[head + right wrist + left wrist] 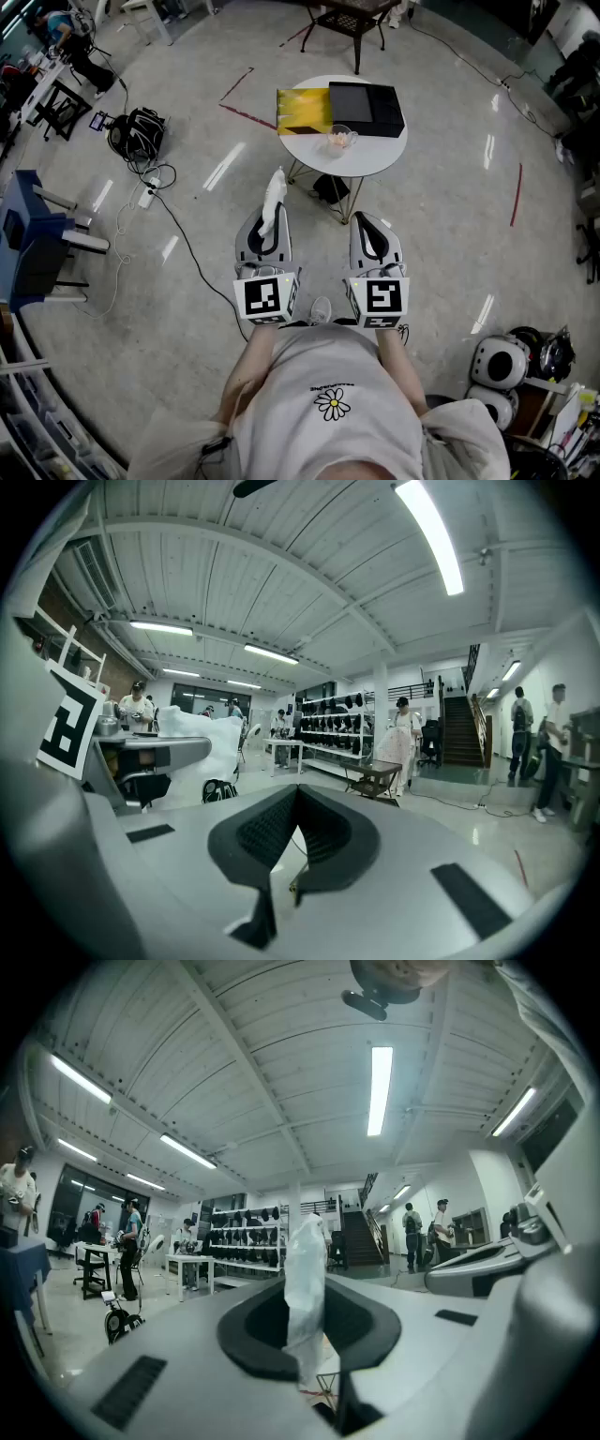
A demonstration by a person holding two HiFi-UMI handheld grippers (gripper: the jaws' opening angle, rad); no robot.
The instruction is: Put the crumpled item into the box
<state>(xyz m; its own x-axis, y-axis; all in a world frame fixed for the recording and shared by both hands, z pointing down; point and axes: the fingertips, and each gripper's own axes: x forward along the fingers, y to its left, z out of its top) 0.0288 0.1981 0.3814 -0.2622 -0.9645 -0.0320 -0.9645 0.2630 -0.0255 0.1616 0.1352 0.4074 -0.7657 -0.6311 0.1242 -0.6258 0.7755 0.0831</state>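
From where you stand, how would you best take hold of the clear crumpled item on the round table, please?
Probably pinch the clear crumpled item across its top, coming from above on the near side: it sits low on the white table, with the black box right behind it.

Head cam steeply down, table (375, 155) ahead, gripper cams low, level fwd, both share far shelving (246, 1232)

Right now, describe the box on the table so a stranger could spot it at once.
Look at the round white table ahead of the person. On its far half lies a flat black box, with a yellow panel against its left side. It is the only dark thing there; its neighbour is a small pale crumpled wad nearer the person.
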